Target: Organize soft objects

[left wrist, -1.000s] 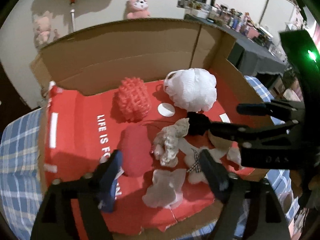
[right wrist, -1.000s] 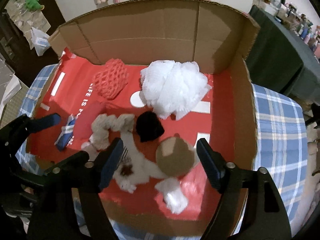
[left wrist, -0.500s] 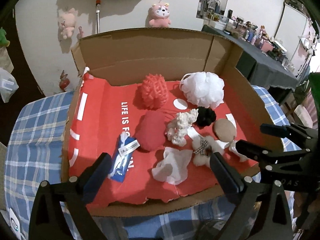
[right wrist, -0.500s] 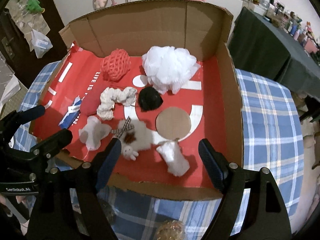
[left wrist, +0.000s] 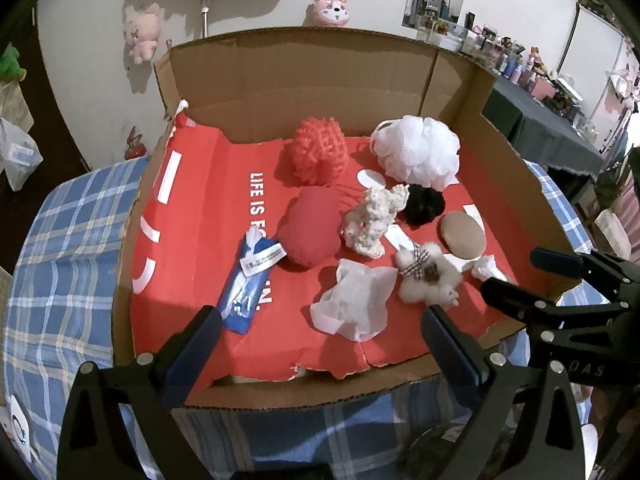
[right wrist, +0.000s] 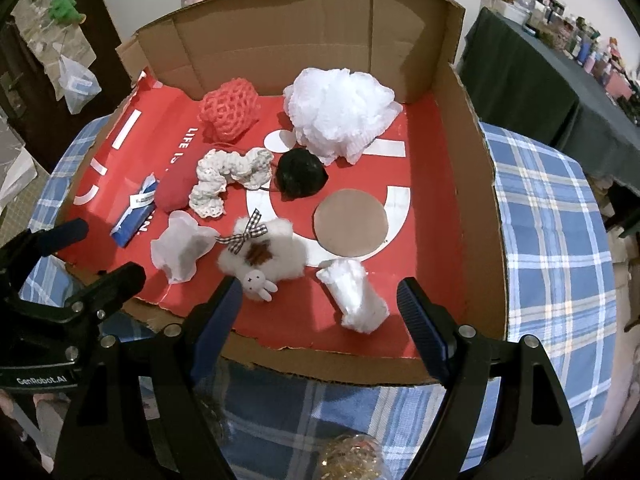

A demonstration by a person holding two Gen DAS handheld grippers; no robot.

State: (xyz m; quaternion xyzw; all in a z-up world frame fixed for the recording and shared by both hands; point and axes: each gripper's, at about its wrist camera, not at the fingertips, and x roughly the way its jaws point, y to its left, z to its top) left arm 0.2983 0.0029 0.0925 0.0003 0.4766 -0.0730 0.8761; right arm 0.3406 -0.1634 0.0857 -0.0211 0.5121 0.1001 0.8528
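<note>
My left gripper (left wrist: 320, 344) and right gripper (right wrist: 320, 312) both hover at the near edge of the cardboard box (right wrist: 476, 184), jaws spread wide, nothing between them.

Box sits on a blue plaid surface (right wrist: 552, 240); red printed liner (left wrist: 192, 240) covers its floor. Soft objects all lie inside, seen from the right wrist view:
- white mesh pouf (right wrist: 340, 116), fluffy, at 12 o'clock, by the back wall
- coral net ball (right wrist: 230, 110), open weave, at 11 o'clock
- black pompom (right wrist: 300, 174), centre, touching the cream crochet strip (right wrist: 228, 178), which is curled and ruffled
- red cushion (right wrist: 174, 192) at 9 o'clock, just beside a blue packet (right wrist: 134, 216)
- brown disc (right wrist: 352, 228), flat, at 3 o'clock
- white fluffy toy (right wrist: 264, 258) with checked bow and small rabbit face, at 6 o'clock
- white pouch (right wrist: 180, 248) left of it; white wad (right wrist: 354, 294) at 5 o'clock.
</note>
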